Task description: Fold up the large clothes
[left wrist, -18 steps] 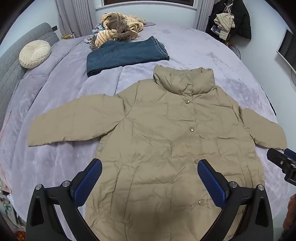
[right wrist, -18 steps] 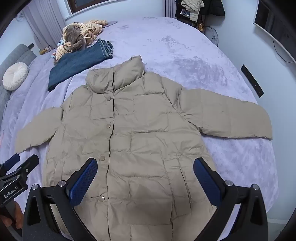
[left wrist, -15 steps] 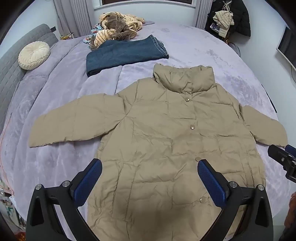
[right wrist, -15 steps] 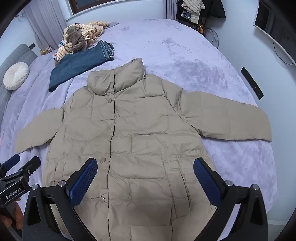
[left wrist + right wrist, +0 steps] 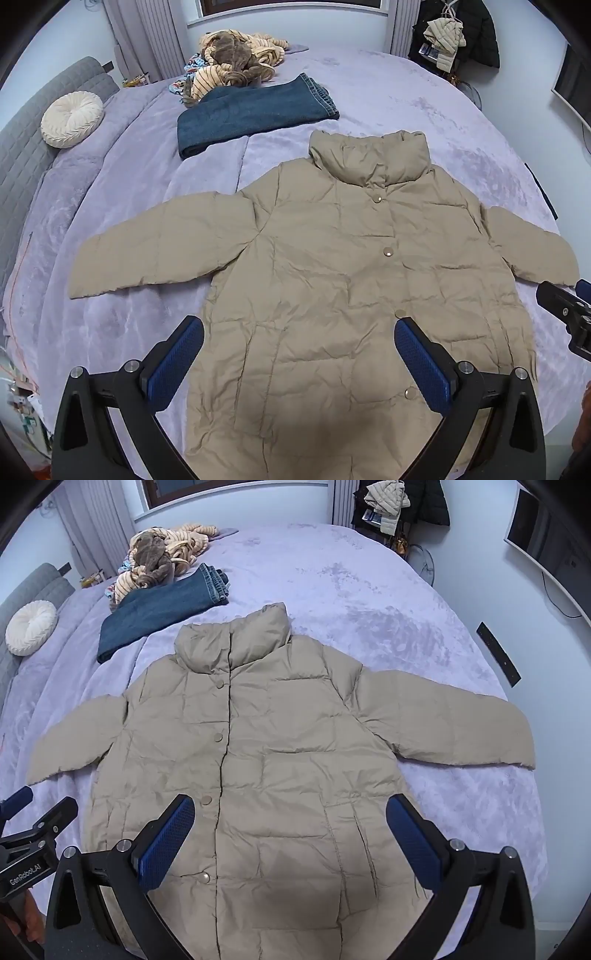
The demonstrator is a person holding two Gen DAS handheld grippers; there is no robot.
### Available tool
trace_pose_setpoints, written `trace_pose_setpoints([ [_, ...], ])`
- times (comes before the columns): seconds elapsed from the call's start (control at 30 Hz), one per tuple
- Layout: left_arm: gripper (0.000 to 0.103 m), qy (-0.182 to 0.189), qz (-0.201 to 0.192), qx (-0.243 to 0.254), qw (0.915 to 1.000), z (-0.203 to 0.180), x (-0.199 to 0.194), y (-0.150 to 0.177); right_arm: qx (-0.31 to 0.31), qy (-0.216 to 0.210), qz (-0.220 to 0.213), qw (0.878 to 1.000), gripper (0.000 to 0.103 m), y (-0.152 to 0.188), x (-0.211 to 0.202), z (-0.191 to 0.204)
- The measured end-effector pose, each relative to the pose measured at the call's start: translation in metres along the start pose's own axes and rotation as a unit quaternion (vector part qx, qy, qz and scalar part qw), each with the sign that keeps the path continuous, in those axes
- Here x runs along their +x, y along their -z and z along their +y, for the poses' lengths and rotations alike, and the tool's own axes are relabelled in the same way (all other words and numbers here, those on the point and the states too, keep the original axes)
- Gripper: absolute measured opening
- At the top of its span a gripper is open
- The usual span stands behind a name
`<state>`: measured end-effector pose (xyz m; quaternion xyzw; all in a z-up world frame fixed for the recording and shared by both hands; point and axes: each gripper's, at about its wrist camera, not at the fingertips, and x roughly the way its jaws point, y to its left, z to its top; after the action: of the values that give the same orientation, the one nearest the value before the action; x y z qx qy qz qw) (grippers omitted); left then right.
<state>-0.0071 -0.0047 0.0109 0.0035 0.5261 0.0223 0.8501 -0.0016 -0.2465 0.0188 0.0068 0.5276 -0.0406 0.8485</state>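
A beige puffer jacket (image 5: 343,280) (image 5: 266,746) lies flat and face up on the lilac bed, snapped closed, collar away from me and both sleeves spread sideways. My left gripper (image 5: 299,350) hovers open above the jacket's lower left part, nothing between its blue pads. My right gripper (image 5: 290,827) is open too, above the lower right part near the snap placket. Each gripper shows at the edge of the other's view: the right one (image 5: 565,314), the left one (image 5: 33,823).
Folded blue jeans (image 5: 251,114) and a heap of striped and brown clothes (image 5: 236,62) lie beyond the collar. A round cream cushion (image 5: 72,118) rests by the grey headboard. Jackets hang at the back right (image 5: 454,33). The bed's right edge (image 5: 532,805) drops off beside the right sleeve.
Both views have shifted slightly: the jacket sits a little lower and nearer in the frames, as both grippers moved a bit forward over it. Jaws stay wide.
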Motion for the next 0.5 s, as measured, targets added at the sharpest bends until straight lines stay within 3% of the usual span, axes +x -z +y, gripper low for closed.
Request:
trace_pose_setpoints([
  [0.5,0.103,-0.003,0.0,-0.003,1.0,0.0021,-0.0013,-0.0005,-0.001,0.001,-0.001,1.0,0.103,-0.0003,-0.001,0.0014],
])
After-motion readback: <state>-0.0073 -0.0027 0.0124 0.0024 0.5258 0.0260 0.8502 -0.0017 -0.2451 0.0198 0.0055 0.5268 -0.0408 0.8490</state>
